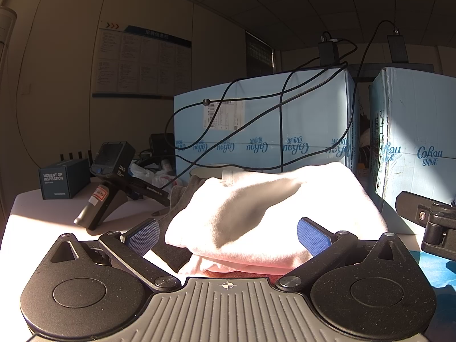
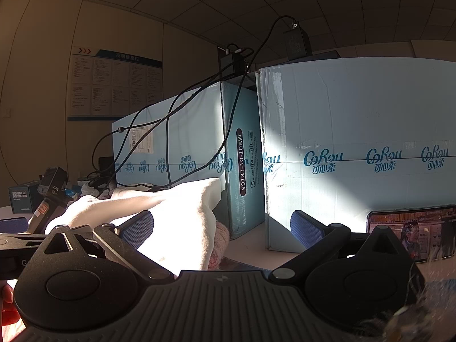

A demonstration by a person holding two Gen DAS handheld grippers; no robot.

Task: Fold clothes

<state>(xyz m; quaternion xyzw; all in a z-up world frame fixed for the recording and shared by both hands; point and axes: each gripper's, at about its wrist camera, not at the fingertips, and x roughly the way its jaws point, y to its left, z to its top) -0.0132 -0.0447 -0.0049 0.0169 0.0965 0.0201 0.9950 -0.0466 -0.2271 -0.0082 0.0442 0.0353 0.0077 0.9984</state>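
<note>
Both grippers sit low at the desk point(image 1: 42, 213) edge, pointed at a pile of clothes. Left gripper point(image 1: 228, 235): fingers spread wide, nothing grasped; the white garment point(image 1: 270, 213) bulges up between the blue pads, touching neither as far as I can see. It is roughly folded, sunlit, and lies on top of something pinkish point(image 1: 228, 270) (only an edge shows). A grey cloth point(image 1: 182, 196) pokes out behind it on the left.

Right gripper point(image 2: 221, 229): fingers also spread, released. The white garment point(image 2: 182, 213) lies to its left, crossing in front of the left pad; a pink knit piece point(image 2: 221, 245) hangs at the garment's right edge, between the pads but not gripped. The right gripper's body shows at the right edge of the left view.

Behind the pile: two pale blue boxes point(image 1: 262, 122) side by side, narrow gap between, black cables point(image 1: 279, 108) draped over the left one, black adapters point(image 1: 329, 50) on top. A phone point(image 2: 410, 230) leans against the right box, screen lit. Left on the desk: a spare handheld device point(image 1: 105, 176) lying tilted, a small dark blue box point(image 1: 64, 181), some clutter behind (too dim to tell). Notice board point(image 1: 141, 62) on the wall.
</note>
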